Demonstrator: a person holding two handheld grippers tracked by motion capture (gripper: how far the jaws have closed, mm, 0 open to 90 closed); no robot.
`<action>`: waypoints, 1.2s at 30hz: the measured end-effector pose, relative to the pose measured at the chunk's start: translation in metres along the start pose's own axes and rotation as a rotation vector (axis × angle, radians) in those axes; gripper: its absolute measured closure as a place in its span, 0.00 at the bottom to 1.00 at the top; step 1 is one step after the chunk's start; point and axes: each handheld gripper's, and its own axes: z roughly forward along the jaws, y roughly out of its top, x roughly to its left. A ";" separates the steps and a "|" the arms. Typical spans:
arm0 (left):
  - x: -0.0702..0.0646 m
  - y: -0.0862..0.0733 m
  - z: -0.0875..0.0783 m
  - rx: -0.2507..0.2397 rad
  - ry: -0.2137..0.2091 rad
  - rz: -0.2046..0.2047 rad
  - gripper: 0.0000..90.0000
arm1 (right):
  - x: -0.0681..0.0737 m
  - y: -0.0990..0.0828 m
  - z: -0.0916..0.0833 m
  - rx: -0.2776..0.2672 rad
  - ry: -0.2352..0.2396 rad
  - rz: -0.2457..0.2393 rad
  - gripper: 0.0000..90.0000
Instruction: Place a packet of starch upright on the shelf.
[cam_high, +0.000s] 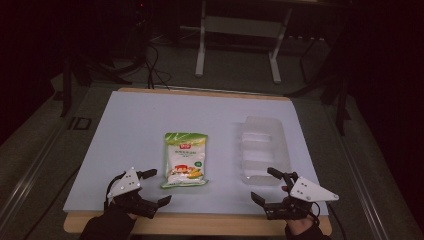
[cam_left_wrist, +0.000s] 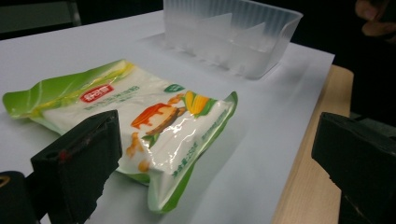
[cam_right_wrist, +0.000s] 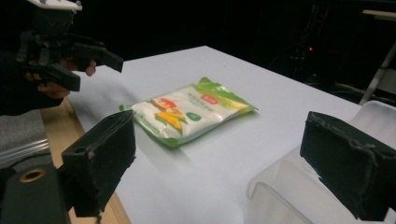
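A white sheet covers the tabletop (cam_high: 150, 125); a strip of bare wood shows along the near edge. A green & white snack bag (cam_high: 185, 159) lies flat near the middle of the tabletop, pic of corn on the front, red label near its top. In the high view its top end points to 12 o'clock and its bottom end to 6.

A clear plastic tray (cam_high: 263, 150) sits at about 3 o'clock from the bag, well apart from it. It has low walls inside that split it into parts. Can't tell how many.

The left hand-held gripper (cam_high: 153, 187) is at about 7 o'clock from the bag, near the bag's bottom left corner but not touching. Its jaws are spread wide w/ nothing btwn them. In the left gripper view the bag (cam_left_wrist: 135, 121) lies just past the jaws and the tray (cam_left_wrist: 233, 35) is farther off.

The right hand-held gripper (cam_high: 264, 185) is at 6 o'clock from the tray, just beside its near end. Its jaws are spread wide too, holding nothing. In the right gripper view the tray's edge (cam_right_wrist: 299, 186) sits btwn the jaws, low down, and the bag (cam_right_wrist: 189, 112) lies farther off. The left hand-held gripper (cam_right_wrist: 95, 63) shows up top left there, held over the tabletop edge.
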 end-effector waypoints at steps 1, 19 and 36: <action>0.000 0.000 0.000 0.008 0.006 0.006 0.02 | 0.000 0.000 -0.001 -0.007 -0.007 0.005 0.11; -0.005 0.004 0.015 0.090 -0.054 0.023 0.02 | 0.003 0.005 -0.001 0.017 -0.057 -0.057 0.11; -0.016 0.038 0.018 0.061 -0.162 0.052 0.03 | 0.010 0.010 -0.006 -0.013 -0.023 -0.044 0.11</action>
